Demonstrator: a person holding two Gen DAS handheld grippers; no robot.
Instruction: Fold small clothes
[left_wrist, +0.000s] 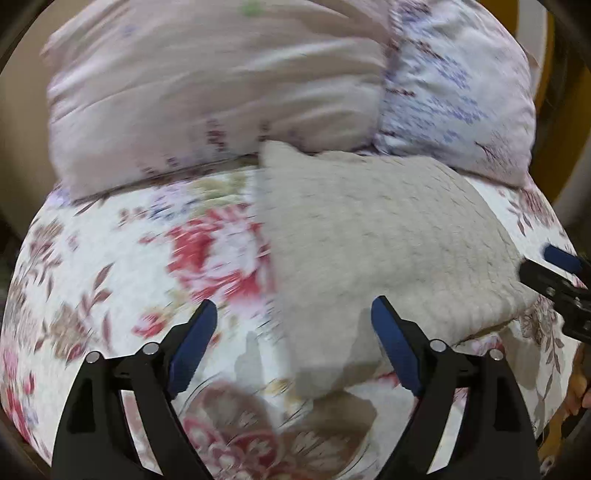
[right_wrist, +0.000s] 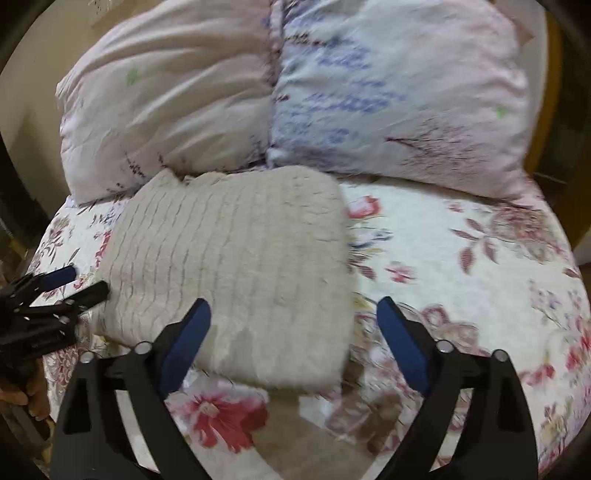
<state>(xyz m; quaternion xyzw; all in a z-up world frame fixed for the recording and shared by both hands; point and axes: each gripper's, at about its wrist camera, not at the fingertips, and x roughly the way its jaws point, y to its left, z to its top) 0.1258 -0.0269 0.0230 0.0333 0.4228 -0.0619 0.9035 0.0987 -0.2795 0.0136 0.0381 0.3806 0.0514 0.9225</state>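
Folded beige garment (right_wrist: 236, 273) flat on floral bedspread (right_wrist: 461, 266), long axis toward pillows (right_wrist: 295, 85)

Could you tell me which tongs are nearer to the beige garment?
Neither clearly. The left tongs straddle the beige garment's near left edge, and the right tongs straddle its near right edge. Both are open and hold nothing.

Soft indoor light, heavy motion blur, fisheye bending, dark vignetted corners.

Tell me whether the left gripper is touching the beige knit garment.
Cannot tell. In the left wrist view the open left gripper straddles the beige knit garment, but blur hides any gap or contact.
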